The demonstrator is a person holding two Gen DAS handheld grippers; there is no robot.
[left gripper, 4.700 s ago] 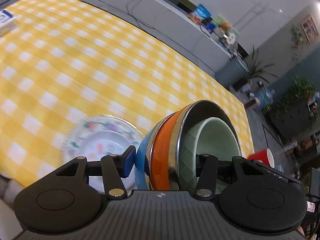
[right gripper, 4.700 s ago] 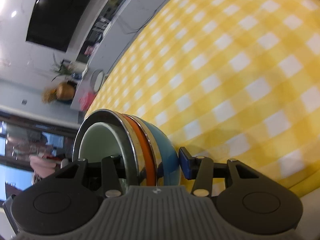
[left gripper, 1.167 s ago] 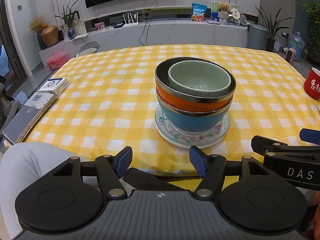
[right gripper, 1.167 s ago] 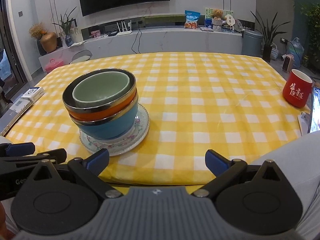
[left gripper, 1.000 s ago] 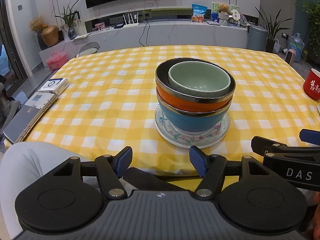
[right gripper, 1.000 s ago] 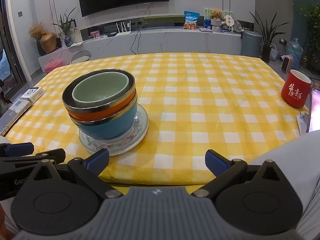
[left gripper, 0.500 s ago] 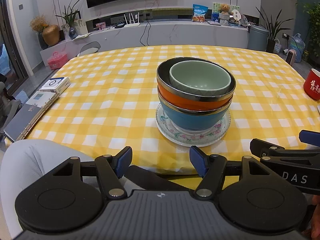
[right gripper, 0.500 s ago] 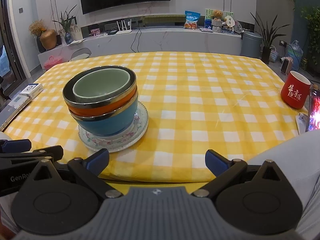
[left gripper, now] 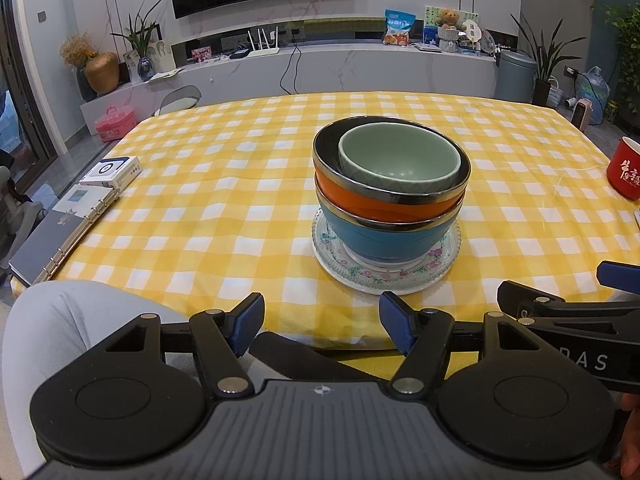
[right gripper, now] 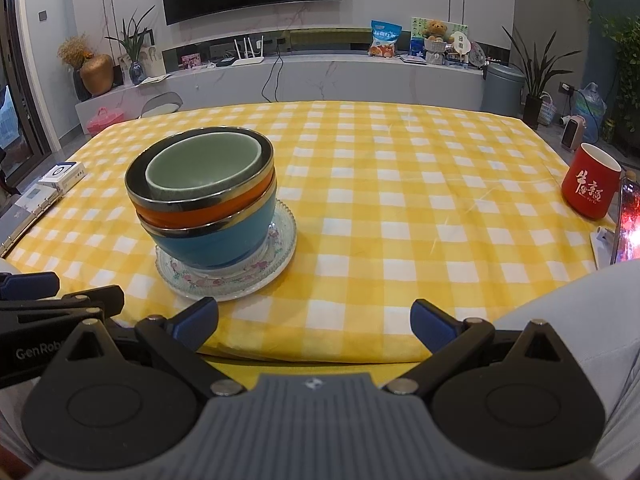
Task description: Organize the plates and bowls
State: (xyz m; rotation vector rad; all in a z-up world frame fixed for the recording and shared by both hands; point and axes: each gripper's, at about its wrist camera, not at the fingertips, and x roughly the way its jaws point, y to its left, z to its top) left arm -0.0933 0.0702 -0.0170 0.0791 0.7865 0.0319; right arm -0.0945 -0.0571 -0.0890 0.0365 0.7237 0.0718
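Note:
A stack of bowls stands upright on a floral glass plate (left gripper: 436, 266) (right gripper: 280, 240) on the yellow checked table. A pale green bowl (left gripper: 400, 160) (right gripper: 200, 164) sits inside an orange steel-rimmed bowl (left gripper: 360, 200) (right gripper: 200, 212), which sits in a blue bowl (left gripper: 384, 240) (right gripper: 224, 240). My left gripper (left gripper: 322, 322) hangs open below the table's near edge, just short of the plate, holding nothing. My right gripper (right gripper: 314, 322) is open wide, right of the stack, also empty. Each gripper shows at the edge of the other's view.
A red mug (left gripper: 626, 174) (right gripper: 590, 186) stands at the table's right edge, with a lit phone on a stand (right gripper: 626, 224) beside it. A white box (left gripper: 112, 170) and a ring binder (left gripper: 52, 240) lie at the left edge. The person's grey-clad knees (left gripper: 60, 328) flank the grippers.
Both grippers, earlier shut on the tilted bowl stack, have let go and drawn back; the stack now rests on the plate. Over the last second both views have barely shifted.

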